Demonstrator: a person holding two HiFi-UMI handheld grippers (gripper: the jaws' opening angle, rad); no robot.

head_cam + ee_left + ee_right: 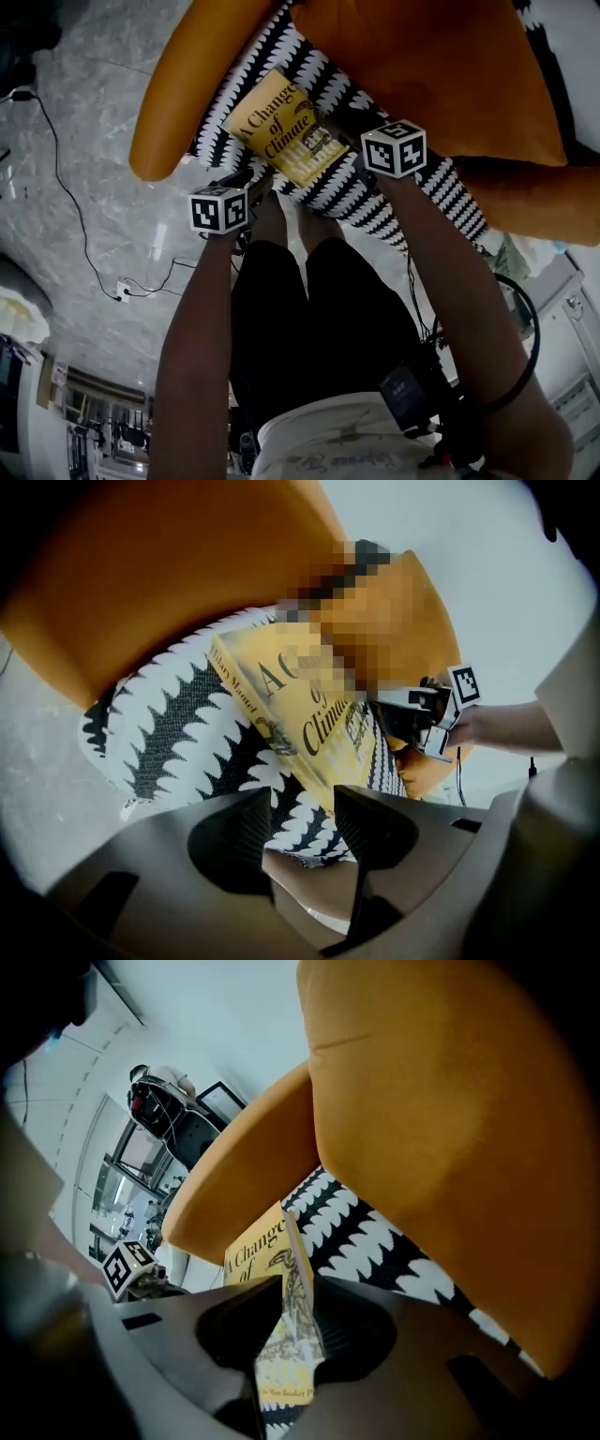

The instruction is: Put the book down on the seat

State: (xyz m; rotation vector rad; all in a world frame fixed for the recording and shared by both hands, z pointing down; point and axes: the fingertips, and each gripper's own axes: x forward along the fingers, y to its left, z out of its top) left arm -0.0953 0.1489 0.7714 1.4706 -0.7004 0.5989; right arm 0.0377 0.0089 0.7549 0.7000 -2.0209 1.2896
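Note:
A yellow book (pixel 281 127) titled "A Change of Climate" is held tilted over the black-and-white patterned seat cushion (pixel 347 192) of an orange armchair. My right gripper (pixel 345 155) is shut on the book's near right edge; the right gripper view shows the book (pixel 258 1255) pinched between the jaws of that gripper (pixel 286 1335). I cannot tell whether the book touches the cushion. My left gripper (pixel 251 185) hangs by the seat's front edge, just left of the book. In its own view the left gripper (pixel 305 822) is open with nothing between its jaws, and the book (pixel 281 714) lies beyond it.
The chair's orange armrest (pixel 178 94) curves along the left and the orange backrest (pixel 422 66) rises behind the seat. The person's legs in black shorts (pixel 309 319) stand right at the chair's front. A cable and socket strip (pixel 122 291) lie on the marble floor at left.

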